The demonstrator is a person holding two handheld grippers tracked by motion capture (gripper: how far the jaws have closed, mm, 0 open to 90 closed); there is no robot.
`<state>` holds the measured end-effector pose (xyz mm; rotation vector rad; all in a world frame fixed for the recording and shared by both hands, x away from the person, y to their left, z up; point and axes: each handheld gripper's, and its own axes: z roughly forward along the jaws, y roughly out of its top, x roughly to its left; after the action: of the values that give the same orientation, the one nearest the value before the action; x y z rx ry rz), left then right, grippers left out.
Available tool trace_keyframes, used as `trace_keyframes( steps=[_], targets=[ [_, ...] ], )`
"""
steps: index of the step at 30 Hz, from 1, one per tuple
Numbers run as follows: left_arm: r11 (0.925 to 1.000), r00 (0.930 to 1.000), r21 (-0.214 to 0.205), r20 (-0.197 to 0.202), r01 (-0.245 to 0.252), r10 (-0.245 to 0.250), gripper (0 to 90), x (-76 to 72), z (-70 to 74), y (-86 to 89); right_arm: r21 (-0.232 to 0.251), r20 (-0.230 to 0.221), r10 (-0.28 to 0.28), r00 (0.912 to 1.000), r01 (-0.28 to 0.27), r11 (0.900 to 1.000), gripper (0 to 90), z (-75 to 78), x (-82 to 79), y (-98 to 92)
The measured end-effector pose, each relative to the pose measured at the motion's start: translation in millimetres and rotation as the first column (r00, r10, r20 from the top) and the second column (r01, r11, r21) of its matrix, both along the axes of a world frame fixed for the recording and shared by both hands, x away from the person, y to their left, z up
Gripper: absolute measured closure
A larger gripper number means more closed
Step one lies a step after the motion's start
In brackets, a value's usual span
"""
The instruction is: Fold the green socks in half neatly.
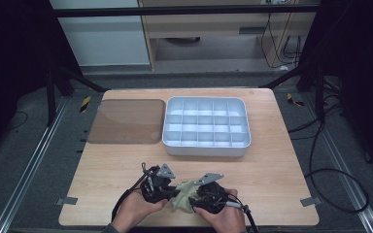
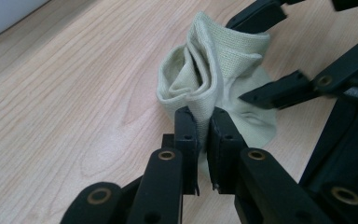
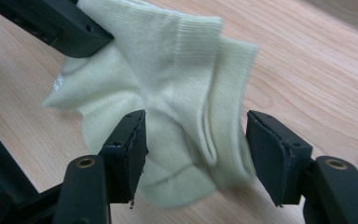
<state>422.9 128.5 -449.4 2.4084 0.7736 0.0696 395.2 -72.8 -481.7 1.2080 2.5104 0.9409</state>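
The two grippers crowd the near edge of the table (image 1: 126, 170), the left gripper (image 1: 161, 187) and right gripper (image 1: 201, 191) just beside each other with a pale green sock (image 1: 182, 194) bunched between them. Beyond them a broad strip of bare wood lies open from side to side. Farther back the white divided tray (image 1: 206, 148) stands in the way right of centre, and the flat brown lid (image 1: 126, 121) lies just beside it on the left. Bare wood runs along the tray's right side.

One sock (image 1: 182, 195), one tray (image 1: 206, 148) (many compartments), one lid (image 1: 126, 121), two claws.
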Motion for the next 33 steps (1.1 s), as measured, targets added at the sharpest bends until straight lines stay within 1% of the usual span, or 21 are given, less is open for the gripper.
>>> trace_keyframes(
  steps=[3,6,7,9,10,13,15,18,19,20,25,31,33],
  targets=[
    [1.0,1.0,-0.001,-0.002,-0.01,0.01,82.9,0.8,0.0,1.8,0.012,-0.004,-0.012,0.9999,0.012,0.9998,41.1,2.4,-1.8,-6.0],
    [0.9998,0.9998,-0.001,0.002,-0.018,0.018,82.9,1.8,0.0,3.7,0.027,-0.005,-0.016,0.9999,0.017,0.9995,47.9,2.7,-2.4,-10.8],
    [0.9998,0.9998,0.005,0.001,-0.017,0.017,82.9,2.2,0.1,4.0,0.035,-0.001,-0.014,0.9999,0.014,0.9993,50.0,2.0,-2.3,-11.6],
    [0.9998,0.9998,0.012,0.003,-0.017,0.017,82.9,2.7,-0.4,4.1,0.047,-0.005,-0.001,1.0,0.002,0.9989,53.5,1.1,-1.9,-11.5],
    [0.9997,0.9998,0.014,0.002,-0.019,0.019,82.9,2.6,-0.5,3.8,0.051,-0.013,-0.006,0.9999,0.007,0.9987,55.3,0.8,-2.1,-10.0],
    [0.9997,0.9999,0.021,0.002,-0.012,0.012,82.9,2.6,-0.2,3.5,0.064,-0.006,0.012,0.9999,-0.011,0.9979,62.8,0.0,-0.5,-7.1],
    [0.9997,0.9999,0.022,0.003,-0.013,0.013,82.8,2.5,0.9,3.3,0.064,-0.005,0.021,0.9998,-0.021,0.9977,69.6,-0.4,0.5,-4.9],
    [0.9997,1.0,0.024,0.003,-0.009,0.009,82.7,2.1,3.4,2.8,0.072,-0.009,0.022,0.9997,-0.021,0.9972,76.4,-0.9,2.4,-3.0],
    [0.9997,1.0,0.023,0.0,-0.005,0.005,82.7,2.0,4.3,2.3,0.078,-0.015,0.018,0.9997,-0.017,0.9968,77.3,-0.9,2.9,-2.3],
    [0.9999,1.0,0.016,-0.006,-0.001,0.001,82.6,1.8,5.2,1.8,0.075,-0.01,0.022,0.9997,-0.021,0.997,78.0,-1.3,3.9,-2.4],
    [0.9995,0.9997,0.02,-0.003,0.026,-0.026,82.6,1.7,10.7,-4.6,0.083,-0.014,0.031,0.9994,-0.03,0.9961,80.1,-1.3,7.0,-0.9],
    [0.9972,0.998,0.04,-0.001,0.063,-0.063,82.6,0.8,14.6,-17.8,0.094,-0.032,0.034,0.9989,-0.031,0.9951,80.7,-1.2,9.7,-0.3],
    [0.9963,0.9973,0.045,-0.002,0.073,-0.073,82.6,0.8,14.6,-22.3,0.101,-0.032,0.04,0.9987,-0.037,0.9942,80.9,-2.0,11.2,-1.2]
  ],
)
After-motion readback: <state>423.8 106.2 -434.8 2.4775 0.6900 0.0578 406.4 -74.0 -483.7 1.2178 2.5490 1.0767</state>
